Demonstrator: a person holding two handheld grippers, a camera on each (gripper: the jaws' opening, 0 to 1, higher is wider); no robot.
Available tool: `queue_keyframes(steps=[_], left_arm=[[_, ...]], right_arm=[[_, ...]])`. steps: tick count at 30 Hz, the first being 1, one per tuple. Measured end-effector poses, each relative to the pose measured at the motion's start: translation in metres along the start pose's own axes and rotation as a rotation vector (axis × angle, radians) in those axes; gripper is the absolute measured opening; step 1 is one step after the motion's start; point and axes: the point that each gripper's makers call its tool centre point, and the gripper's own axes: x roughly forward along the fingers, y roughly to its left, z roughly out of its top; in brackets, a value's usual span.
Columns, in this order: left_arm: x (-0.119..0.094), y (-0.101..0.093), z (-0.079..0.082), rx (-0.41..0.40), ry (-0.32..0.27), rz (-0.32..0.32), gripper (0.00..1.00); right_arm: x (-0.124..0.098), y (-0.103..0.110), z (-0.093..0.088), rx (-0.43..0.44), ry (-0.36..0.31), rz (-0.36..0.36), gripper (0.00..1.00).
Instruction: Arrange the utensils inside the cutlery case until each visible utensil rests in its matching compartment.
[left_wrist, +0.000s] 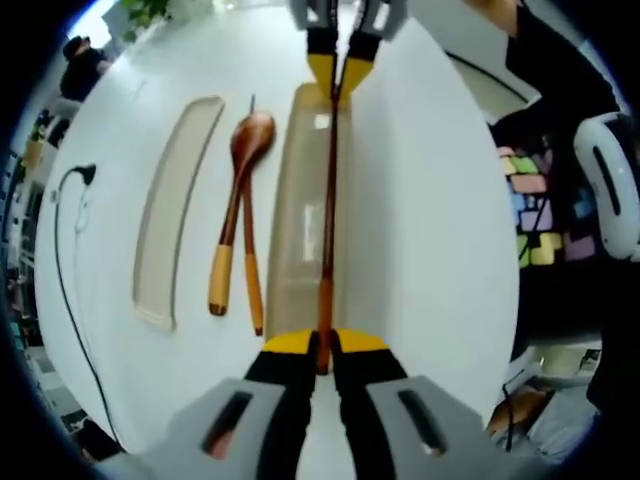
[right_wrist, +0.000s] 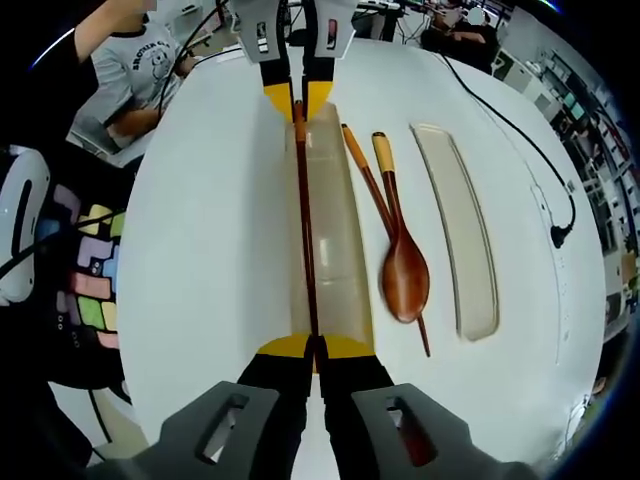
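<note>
Both grippers pinch the same chopstick (left_wrist: 328, 200), one at each end: the left gripper (left_wrist: 322, 345) has its jaws closed on the near end, the right gripper (right_wrist: 312, 350) on the other, likely to keep it level over the case (left_wrist: 300, 230). Left of the left jaws, the spoon (left_wrist: 240, 190) and lid (left_wrist: 175, 215) lie apart on the table (left_wrist: 440, 220).

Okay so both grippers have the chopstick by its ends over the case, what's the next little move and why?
Probably lower both ends together and set the chopstick into the case. The left gripper and right gripper each pinch one end, and it lies lengthwise along the tray's edge, apparently not yet resting inside. The wooden spoon and second chopstick wait on the table beside the lid.
</note>
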Motion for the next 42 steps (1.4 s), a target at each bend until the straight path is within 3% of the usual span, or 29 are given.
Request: queue_keyframes(steps=[8, 15, 21, 28, 34, 42], left_arm=[[0.001, 0.005, -0.001, 0.008, -0.001, 0.019, 0.06], [-0.004, 0.010, 0.005, -0.013, -0.051, 0.039, 0.09], [-0.005, 0.008, 0.004, -0.007, -0.052, 0.041, 0.09], [-0.013, 0.014, 0.010, -0.016, -0.093, 0.069, 0.08], [-0.022, 0.026, 0.033, -0.023, -0.190, 0.118, 0.09], [-0.014, 0.045, 0.053, -0.034, -0.196, 0.175, 0.07]], right_arm=[[0.002, 0.003, -0.001, 0.015, 0.001, 0.009, 0.01], [0.001, 0.002, 0.000, 0.009, -0.028, 0.001, 0.02], [-0.003, 0.001, -0.002, -0.002, -0.023, -0.011, 0.04], [-0.010, -0.001, 0.001, -0.003, -0.038, -0.027, 0.04], [-0.013, -0.003, 0.001, -0.004, -0.048, -0.037, 0.05], [-0.024, -0.022, 0.011, 0.006, -0.074, -0.085, 0.06]])
